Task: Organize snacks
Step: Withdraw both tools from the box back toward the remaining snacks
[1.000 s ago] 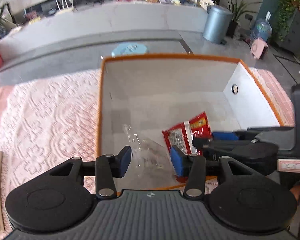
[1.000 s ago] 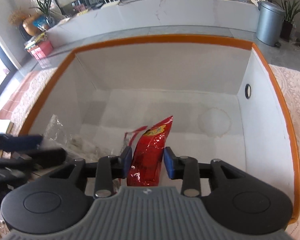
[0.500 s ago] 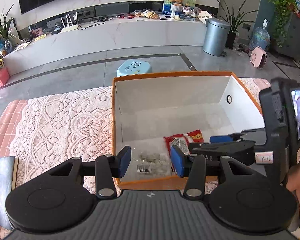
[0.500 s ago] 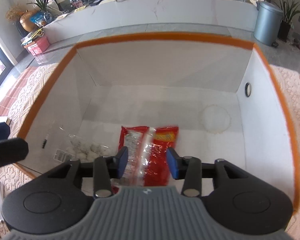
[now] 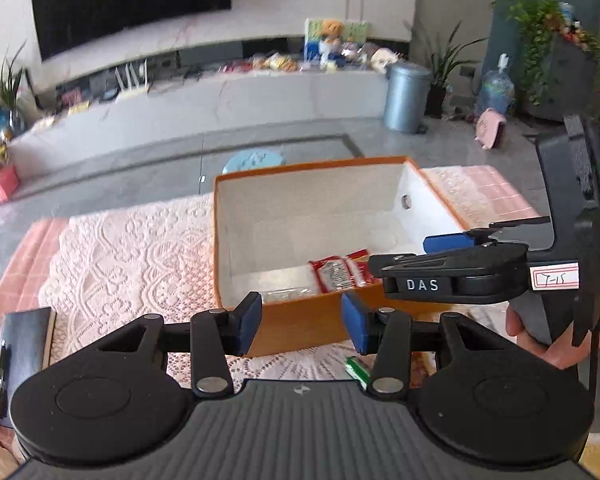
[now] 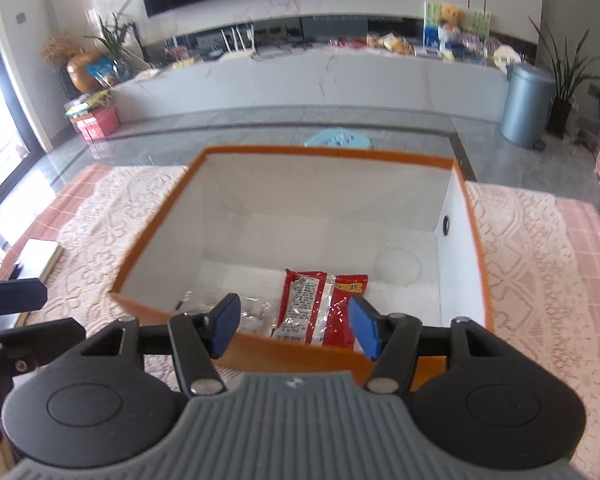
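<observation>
handling: we judge the red pack (image 6: 323, 307) light, crinkly, slippery; pinch a sealed edge
tongs: left tongs (image 5: 301, 322) and right tongs (image 6: 294, 327) both spread, empty

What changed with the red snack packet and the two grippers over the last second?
The right hand-held gripper let go of the red snack packet, which now lies flat in the orange box beside the clear bag. Both it and the left hand-held gripper pulled back, open and empty. The box stayed put.
</observation>
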A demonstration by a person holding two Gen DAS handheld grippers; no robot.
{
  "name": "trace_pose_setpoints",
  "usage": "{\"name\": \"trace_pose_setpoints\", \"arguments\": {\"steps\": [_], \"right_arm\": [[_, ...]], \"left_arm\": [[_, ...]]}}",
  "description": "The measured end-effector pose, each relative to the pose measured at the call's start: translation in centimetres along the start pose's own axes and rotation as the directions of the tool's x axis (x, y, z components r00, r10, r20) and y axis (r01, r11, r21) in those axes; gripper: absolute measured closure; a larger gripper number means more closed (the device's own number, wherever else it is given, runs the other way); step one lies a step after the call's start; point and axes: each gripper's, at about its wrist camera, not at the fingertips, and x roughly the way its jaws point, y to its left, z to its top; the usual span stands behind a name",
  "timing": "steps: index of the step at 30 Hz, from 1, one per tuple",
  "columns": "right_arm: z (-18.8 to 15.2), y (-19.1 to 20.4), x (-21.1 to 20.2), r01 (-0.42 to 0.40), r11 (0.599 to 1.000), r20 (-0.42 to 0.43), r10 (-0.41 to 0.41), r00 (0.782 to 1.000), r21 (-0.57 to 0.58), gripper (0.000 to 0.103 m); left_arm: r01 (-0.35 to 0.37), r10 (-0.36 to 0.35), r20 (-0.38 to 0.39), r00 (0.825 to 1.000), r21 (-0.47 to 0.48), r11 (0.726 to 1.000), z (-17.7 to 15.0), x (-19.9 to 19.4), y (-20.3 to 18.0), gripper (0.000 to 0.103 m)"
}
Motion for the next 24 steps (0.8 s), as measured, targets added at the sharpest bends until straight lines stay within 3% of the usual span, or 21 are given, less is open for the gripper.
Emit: {"name": "trace_pose_setpoints", "arguments": {"steps": [7, 11, 16, 24], "right_arm": [[-3.1, -0.1, -6.4, -0.025, 1.000, 0.097, 0.024, 0.995, 0.016, 0.037], [-5.7, -0.6, -9.6, -0.034, 0.999, 0.148, 0.029, 0.989, 0.029, 0.036], [-9.9, -1.2, -12.1, -0.035, 0.998, 0.184, 0.026, 0.983, 0.045, 0.034], [-16.3, -2.6, -12.8, 0.003, 0.998, 0.222, -0.018, 0.975, 0.064, 0.034]], "left_arm": [[0.007, -0.008, 0.074, 0.997, 0.021, 1.000, -2.7, -4.1, -2.1, 0.037], [0.031, -0.032, 0.079, 0.996, 0.013, 0.999, -4.5, -5.1, -2.4, 0.033], [0.081, -0.082, 0.027, 0.996, 0.048, 0.996, -7.8, -4.5, -2.7, 0.033], [0.049, -0.047, -0.096, 0.994, 0.014, 0.999, -12.2, -1.1, -2.6, 0.033]]}}
